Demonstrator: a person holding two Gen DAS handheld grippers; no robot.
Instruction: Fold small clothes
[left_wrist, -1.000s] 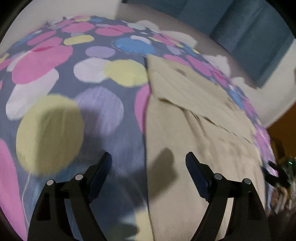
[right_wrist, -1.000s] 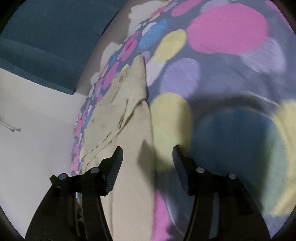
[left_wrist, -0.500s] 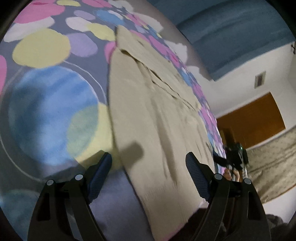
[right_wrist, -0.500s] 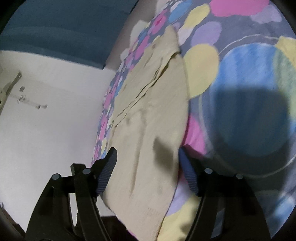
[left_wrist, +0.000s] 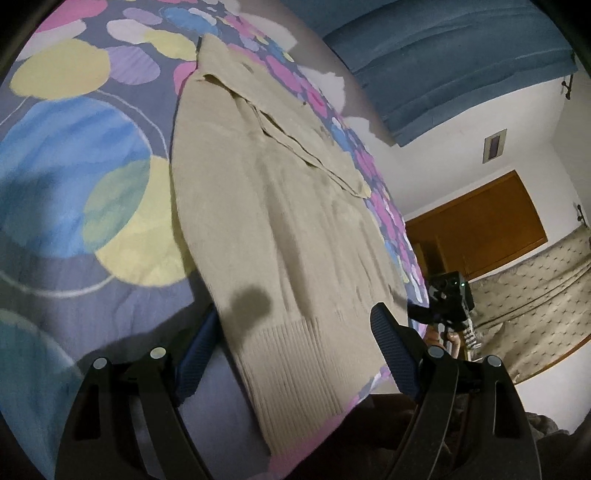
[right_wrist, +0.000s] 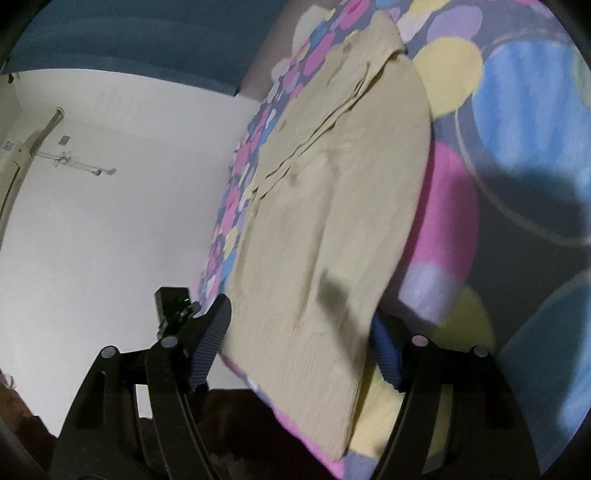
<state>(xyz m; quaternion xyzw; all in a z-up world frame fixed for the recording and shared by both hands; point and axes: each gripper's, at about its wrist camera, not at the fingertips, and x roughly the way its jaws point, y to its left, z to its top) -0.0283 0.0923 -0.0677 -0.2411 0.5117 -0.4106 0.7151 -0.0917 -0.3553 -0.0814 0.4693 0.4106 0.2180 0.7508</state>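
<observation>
A beige knit sweater (left_wrist: 280, 229) lies flat on a spotted bedspread (left_wrist: 74, 155), its ribbed hem toward me at the bed's near edge. It also shows in the right wrist view (right_wrist: 332, 221). My left gripper (left_wrist: 295, 354) is open, its jaws on either side of the hem's left part. My right gripper (right_wrist: 303, 347) is open, its jaws on either side of the hem's right part. The right gripper also shows in the left wrist view (left_wrist: 447, 302), and the left gripper in the right wrist view (right_wrist: 173, 306). Neither holds anything.
The bedspread (right_wrist: 517, 166) has pink, blue, yellow and purple circles. Blue curtains (left_wrist: 443, 55) hang behind the bed. A white wall (right_wrist: 110, 221) is on one side; a brown door (left_wrist: 480, 229) and a patterned covering (left_wrist: 535, 295) on the other.
Both grippers have drawn back along the sweater from its upper part to the ribbed hem at the bed's near edge. Both stay open.
</observation>
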